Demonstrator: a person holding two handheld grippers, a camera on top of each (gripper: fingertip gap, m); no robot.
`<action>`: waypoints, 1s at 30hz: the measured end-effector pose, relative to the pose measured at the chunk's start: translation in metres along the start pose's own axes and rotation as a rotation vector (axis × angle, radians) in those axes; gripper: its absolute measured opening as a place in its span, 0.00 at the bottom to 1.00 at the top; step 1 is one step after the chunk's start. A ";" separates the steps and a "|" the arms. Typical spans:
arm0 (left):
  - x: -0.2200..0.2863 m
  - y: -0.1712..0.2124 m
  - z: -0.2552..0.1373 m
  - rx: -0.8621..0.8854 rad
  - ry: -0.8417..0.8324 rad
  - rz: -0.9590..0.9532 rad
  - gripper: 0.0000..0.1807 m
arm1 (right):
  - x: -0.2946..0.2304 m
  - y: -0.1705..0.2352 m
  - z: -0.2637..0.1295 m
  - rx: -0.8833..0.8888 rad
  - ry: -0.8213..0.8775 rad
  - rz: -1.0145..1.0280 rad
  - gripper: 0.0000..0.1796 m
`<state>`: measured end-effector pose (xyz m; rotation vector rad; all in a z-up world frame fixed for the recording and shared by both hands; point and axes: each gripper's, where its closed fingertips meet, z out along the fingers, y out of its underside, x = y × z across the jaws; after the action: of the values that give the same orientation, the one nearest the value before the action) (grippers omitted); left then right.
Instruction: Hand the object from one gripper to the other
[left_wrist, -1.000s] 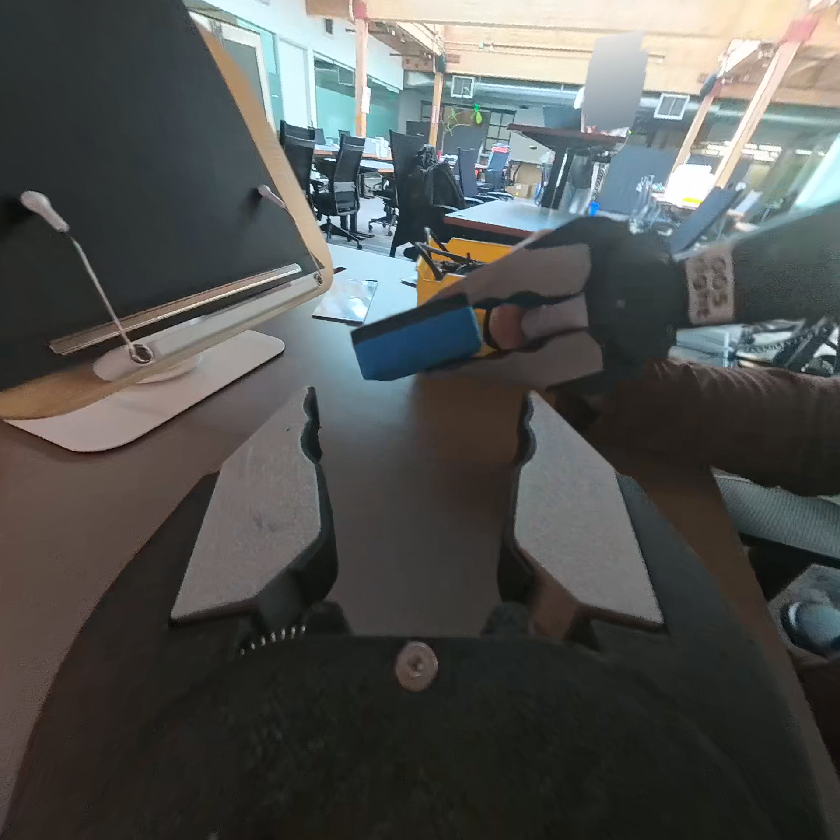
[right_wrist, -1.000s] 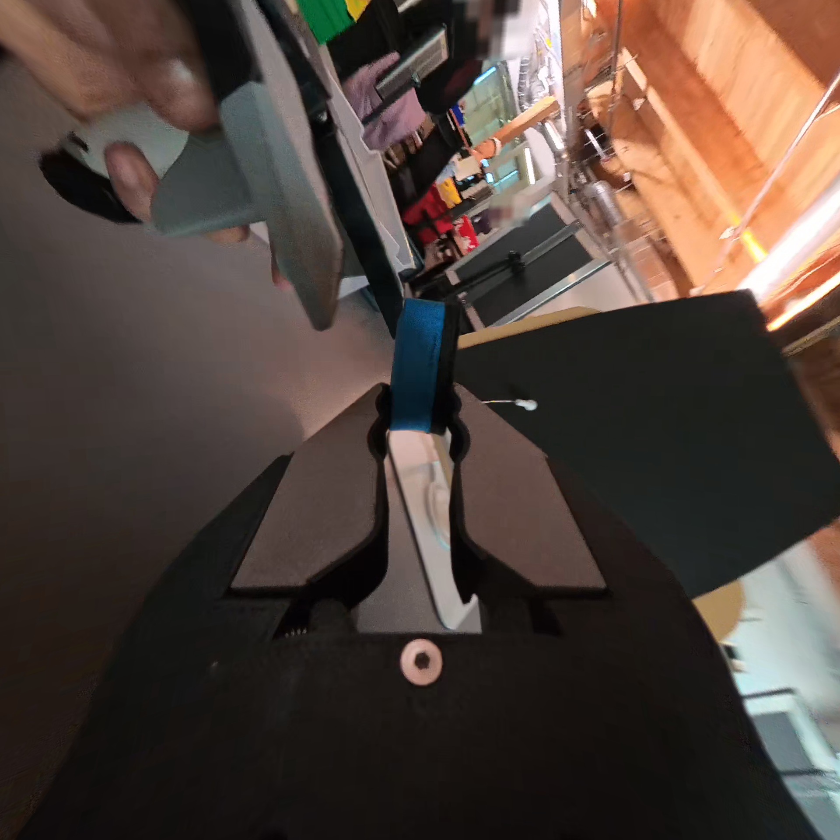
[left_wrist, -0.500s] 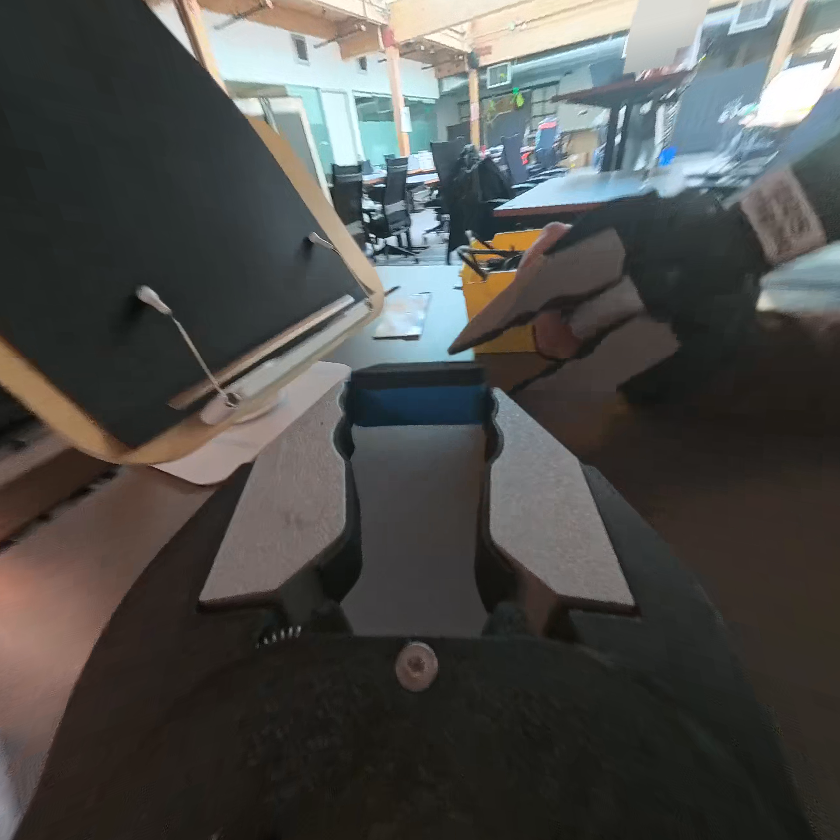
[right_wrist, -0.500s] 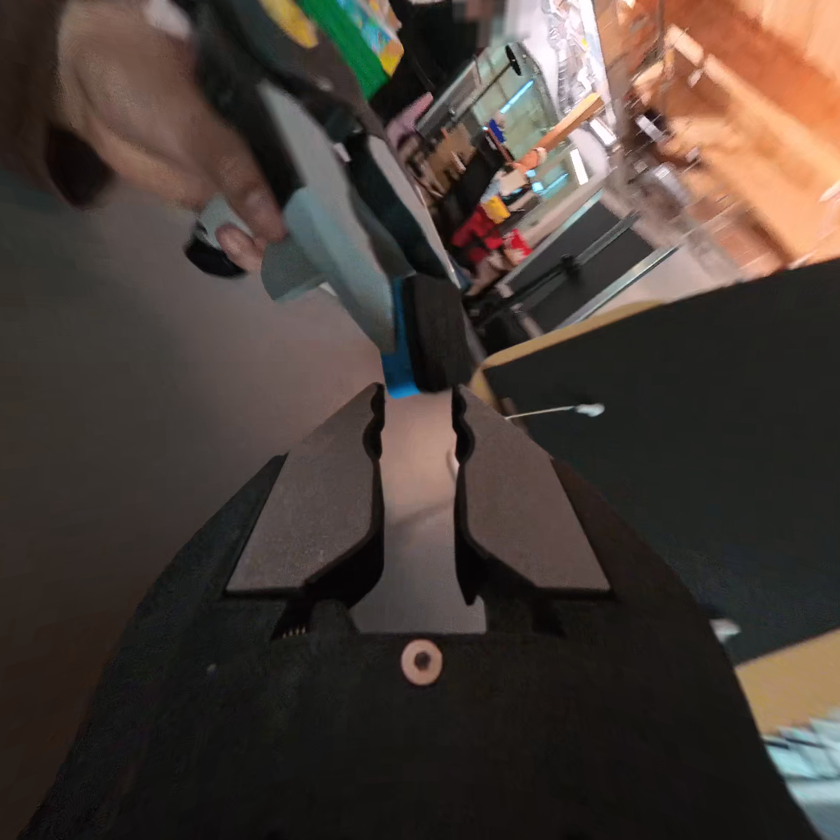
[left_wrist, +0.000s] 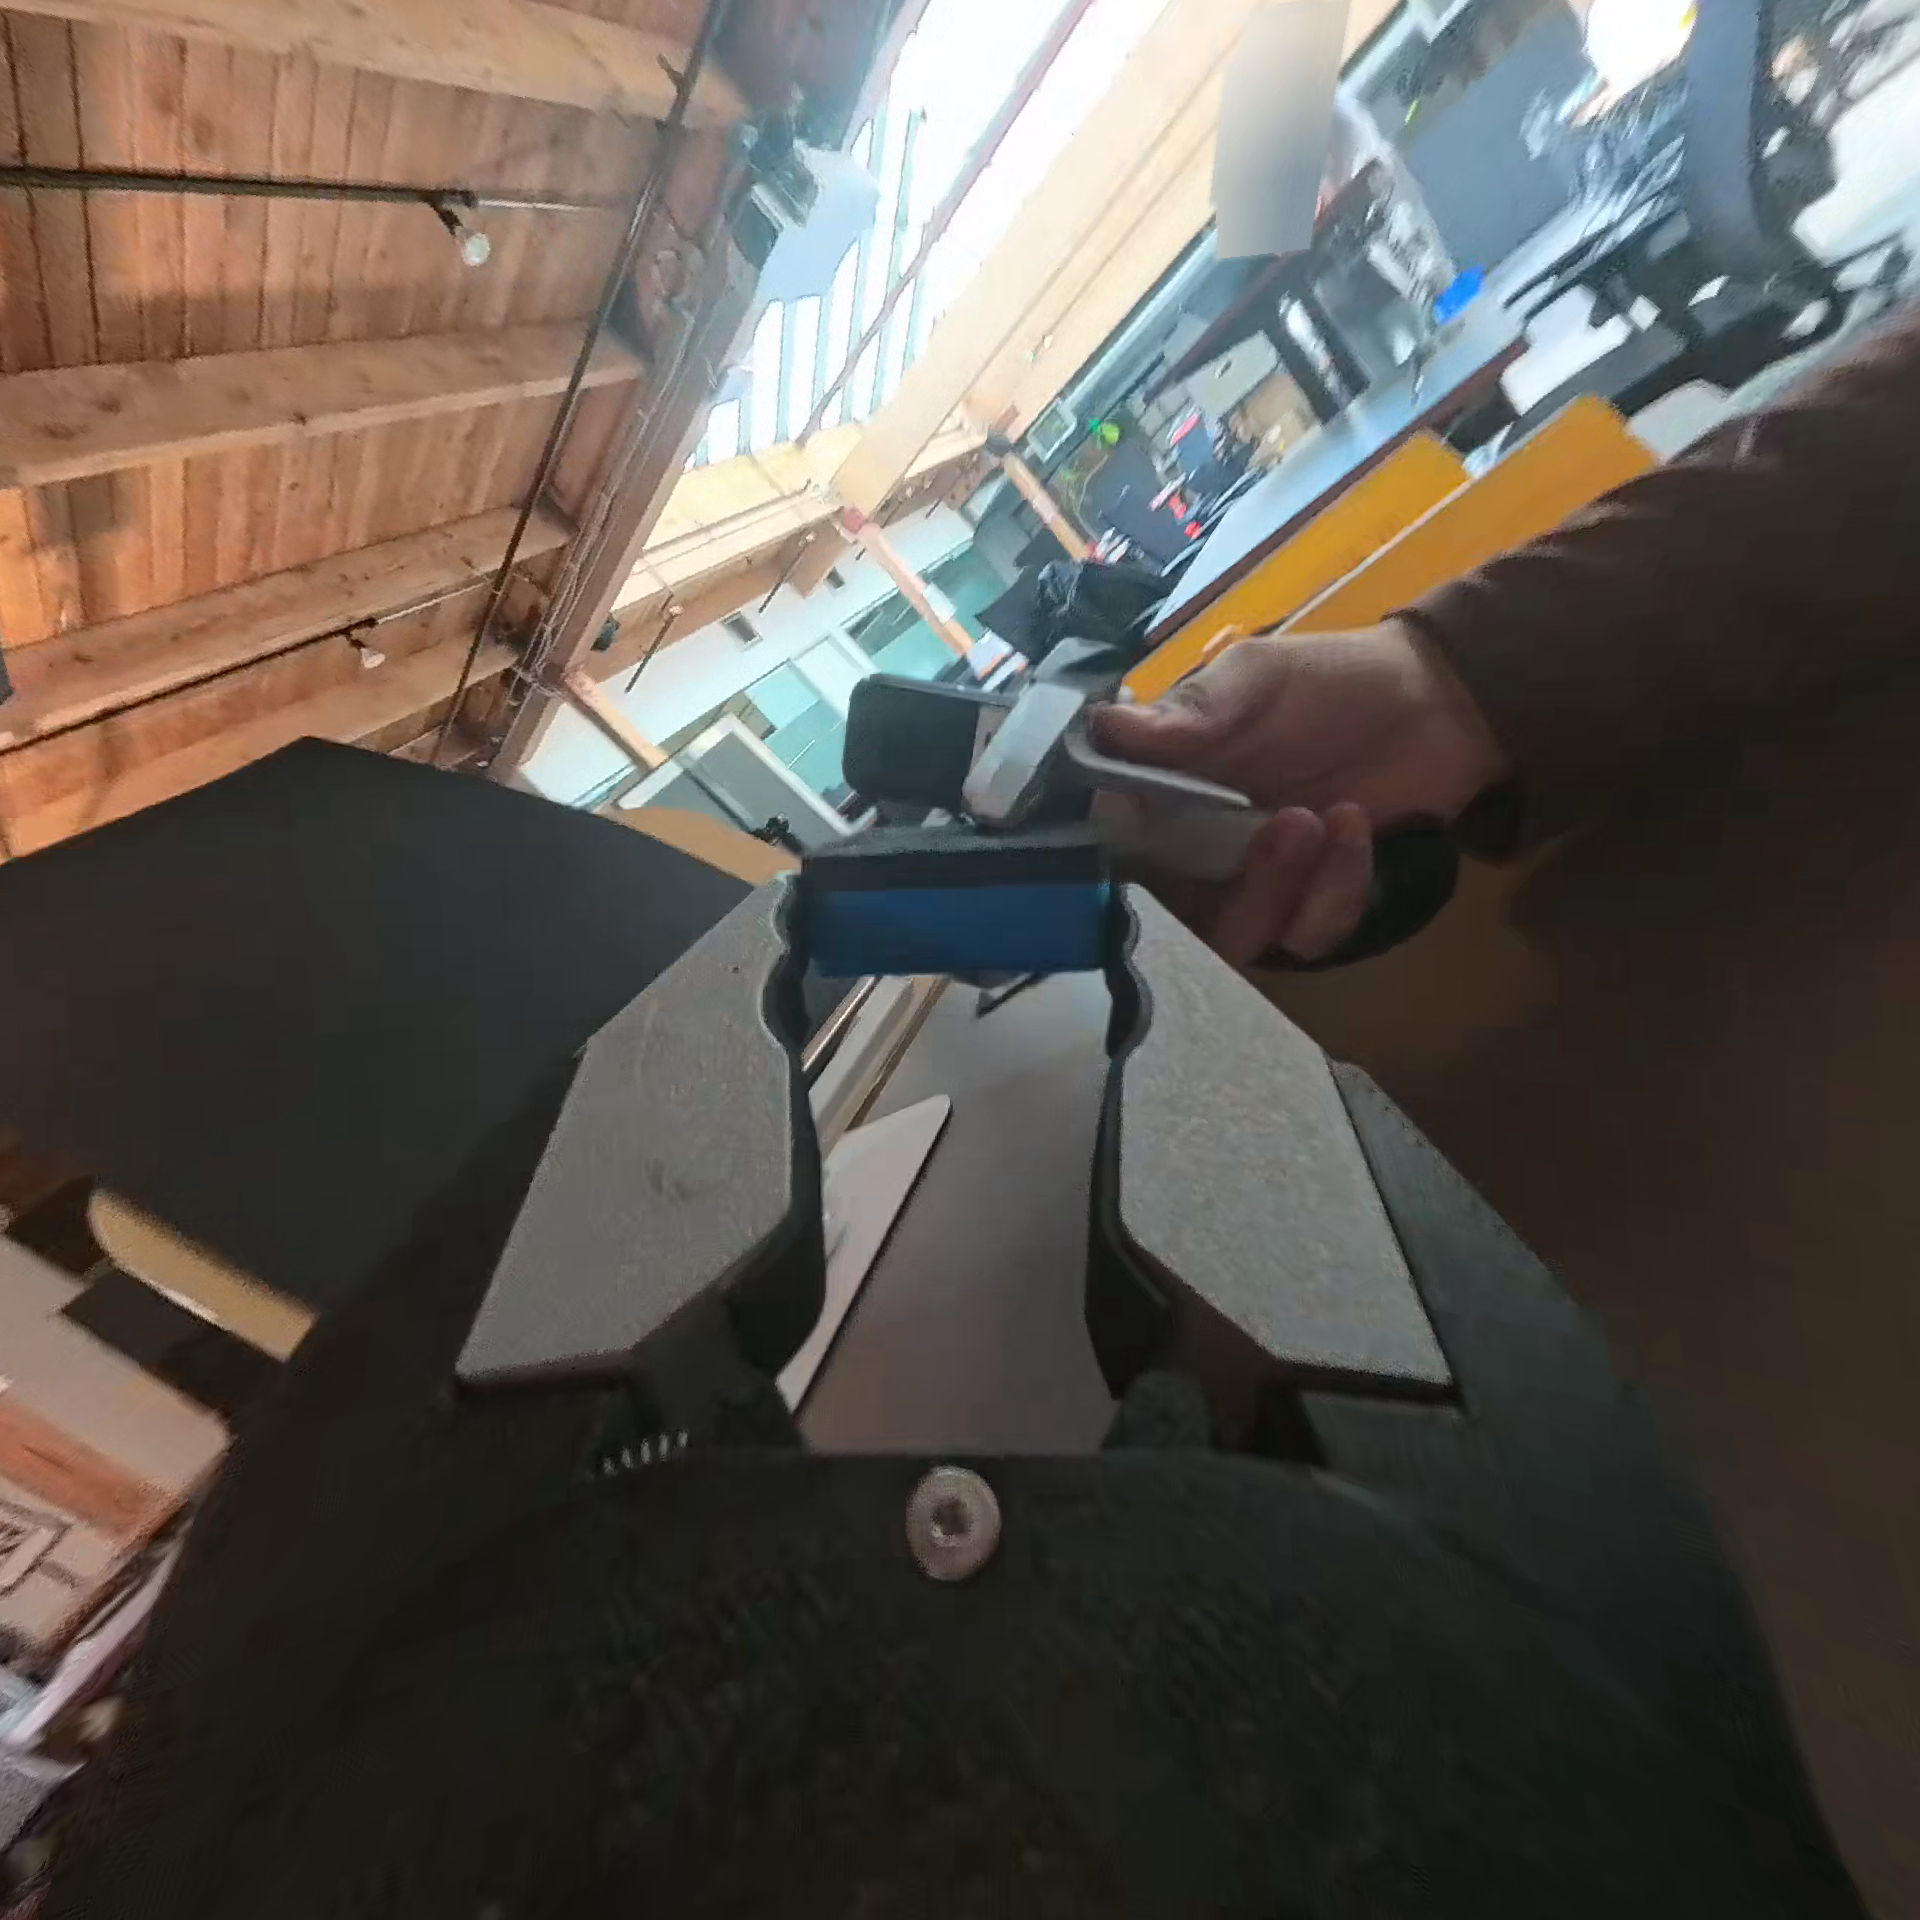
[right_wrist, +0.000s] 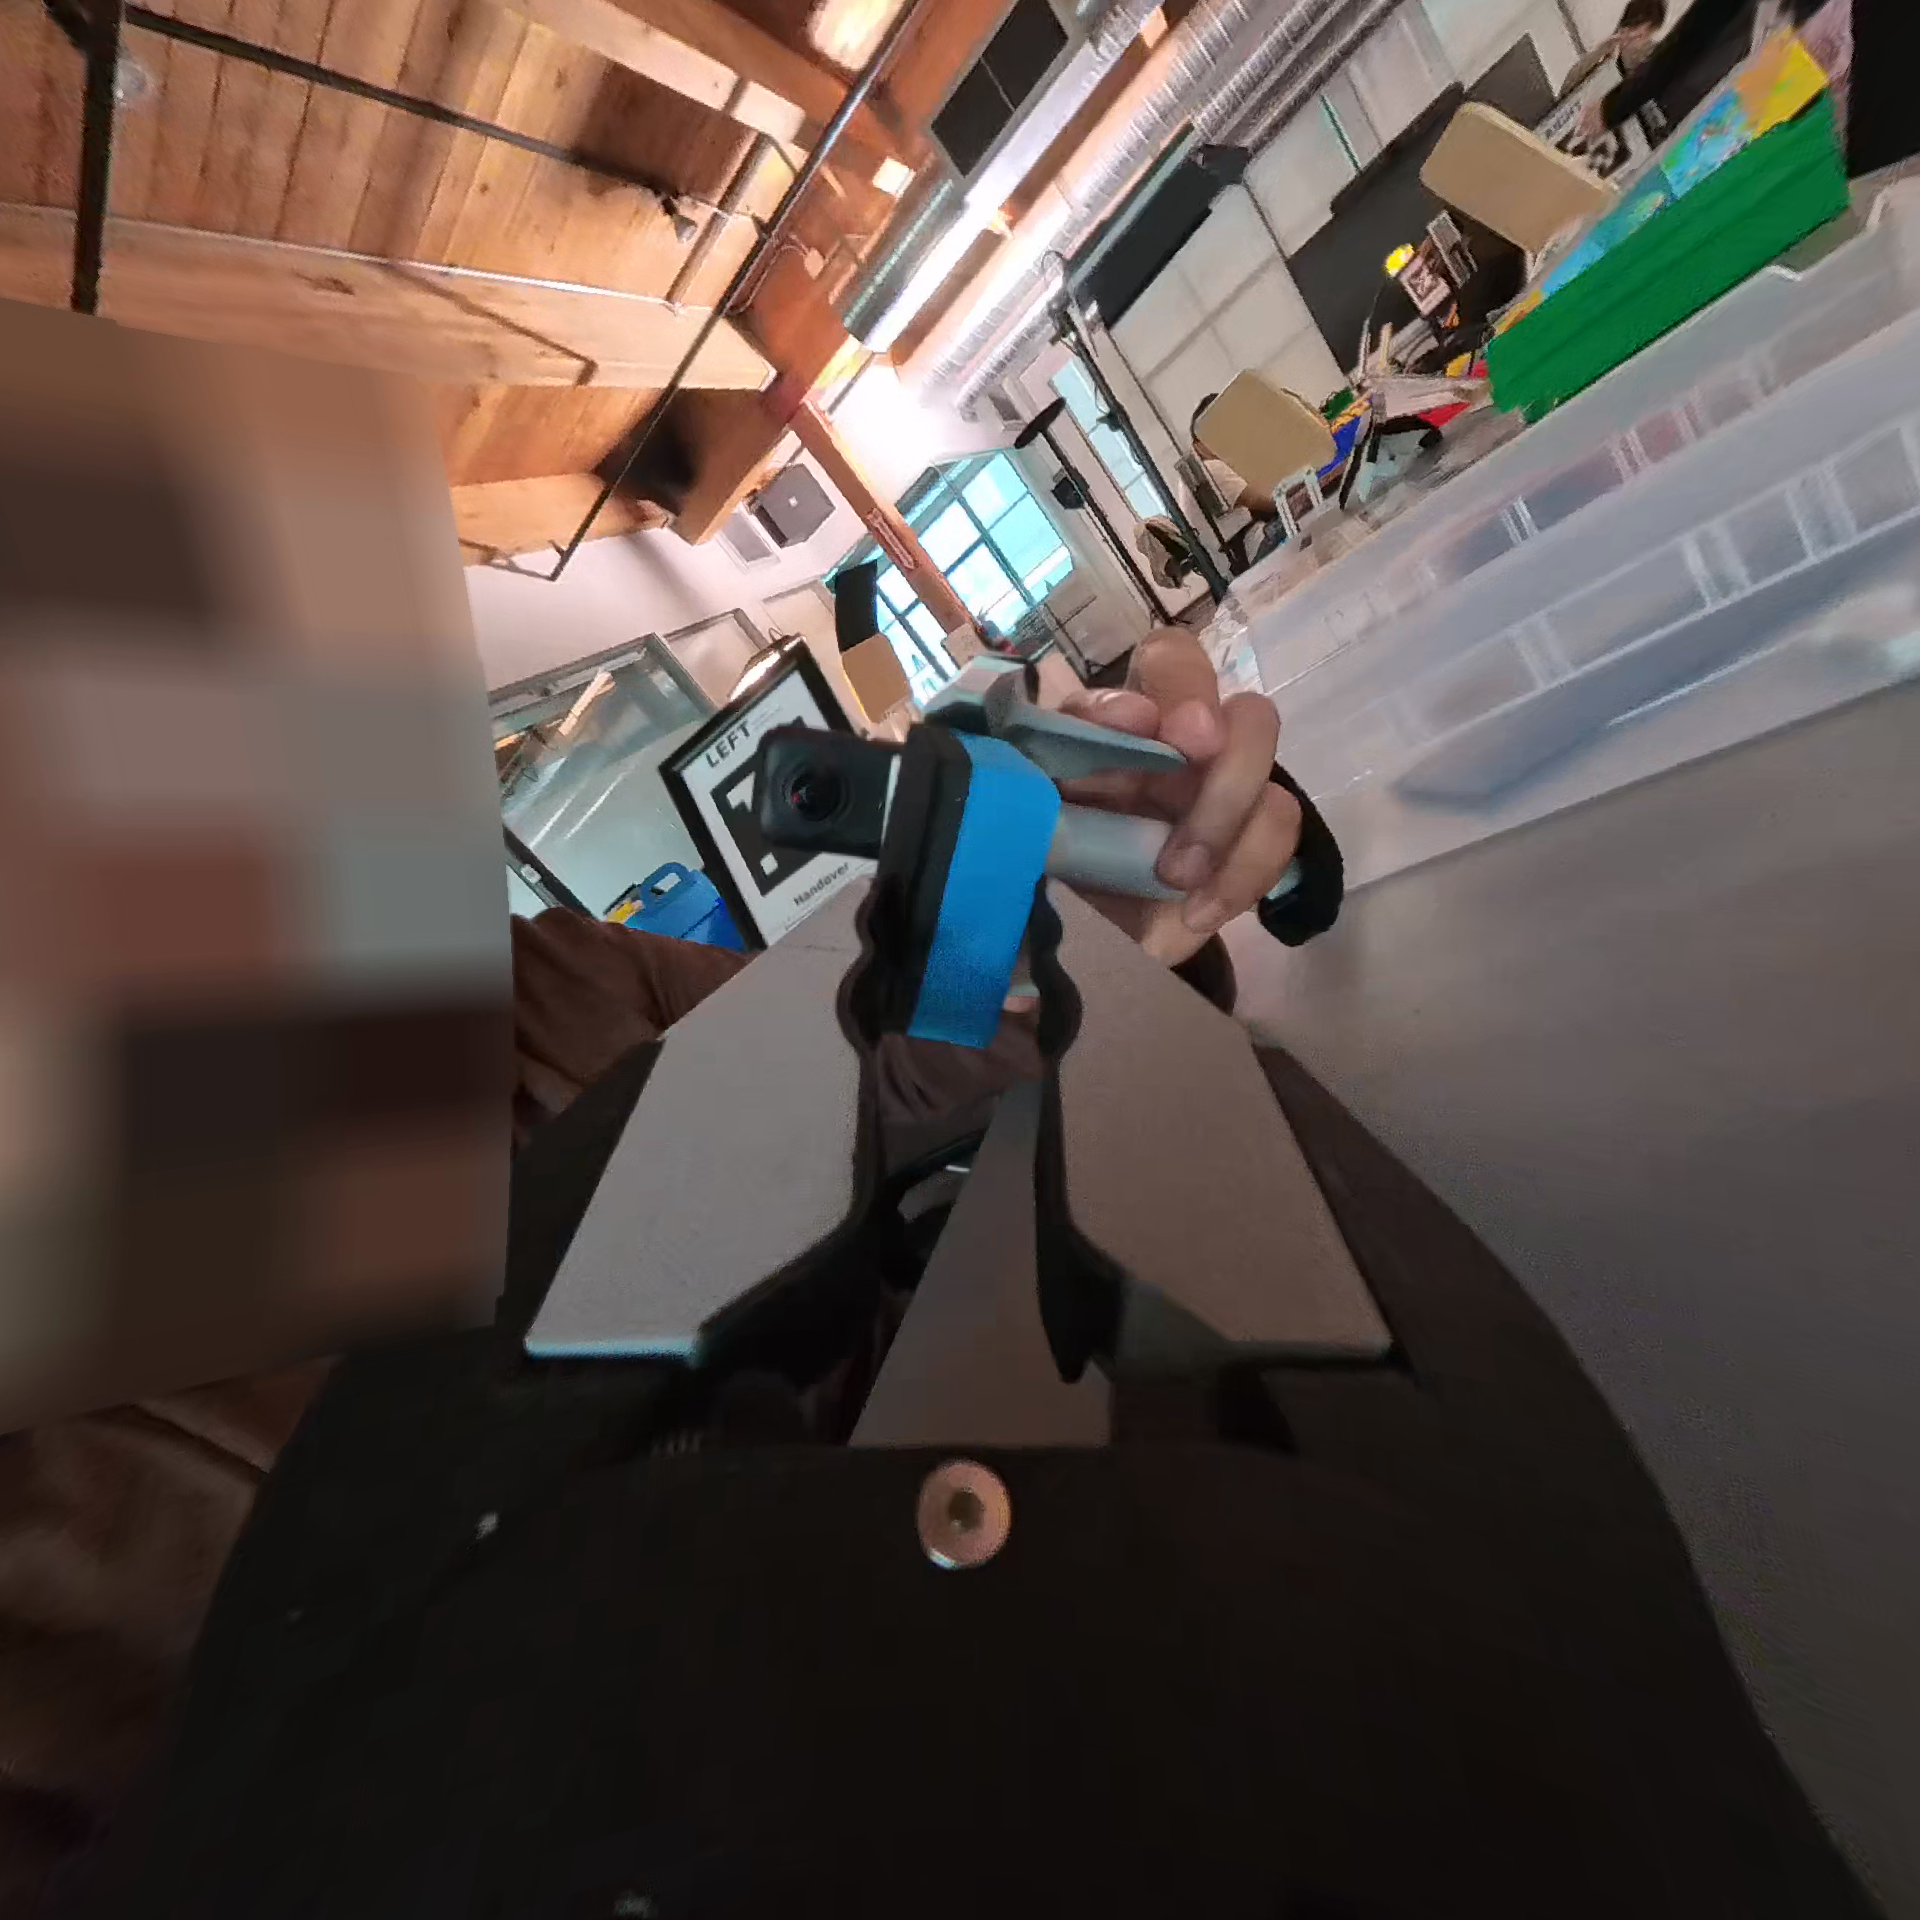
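The object is a blue eraser with a black felt face. My left gripper is shut on it across its width, at the fingertips. In the right wrist view the same eraser stands on edge between the tips of my right gripper, and both tips touch its flat faces. The right gripper's grey fingers and the hand holding them show just behind the eraser in the left wrist view. The left gripper's camera and grey fingers face the right wrist view. Both views are strongly tilted.
A black board on a wooden stand with a white base stands at left on the dark table. A yellow bin lies behind the hand. Clear plastic bins line the table. A brown sleeve crosses at right.
The eraser went from my right gripper into my left. My right gripper drew back off it, and now its tips are around the eraser again. Both grippers have rolled and tilted upward.
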<state>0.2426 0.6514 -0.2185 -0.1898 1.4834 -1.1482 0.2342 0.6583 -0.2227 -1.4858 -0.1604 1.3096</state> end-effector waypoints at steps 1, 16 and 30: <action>0.000 0.003 0.000 -0.021 -0.015 0.003 0.30 | 0.002 -0.001 -0.001 0.005 0.001 0.007 0.13; 0.001 0.099 0.001 -0.475 -0.027 -0.477 0.28 | -0.036 -0.103 -0.136 0.260 0.899 -0.472 0.11; -0.036 0.131 -0.014 -0.599 -0.321 -0.515 0.09 | -0.048 -0.033 -0.334 -0.110 1.651 -0.136 0.12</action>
<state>0.3042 0.7493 -0.2919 -1.1693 1.4854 -0.9675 0.4889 0.4353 -0.2363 -2.1319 0.7264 -0.3091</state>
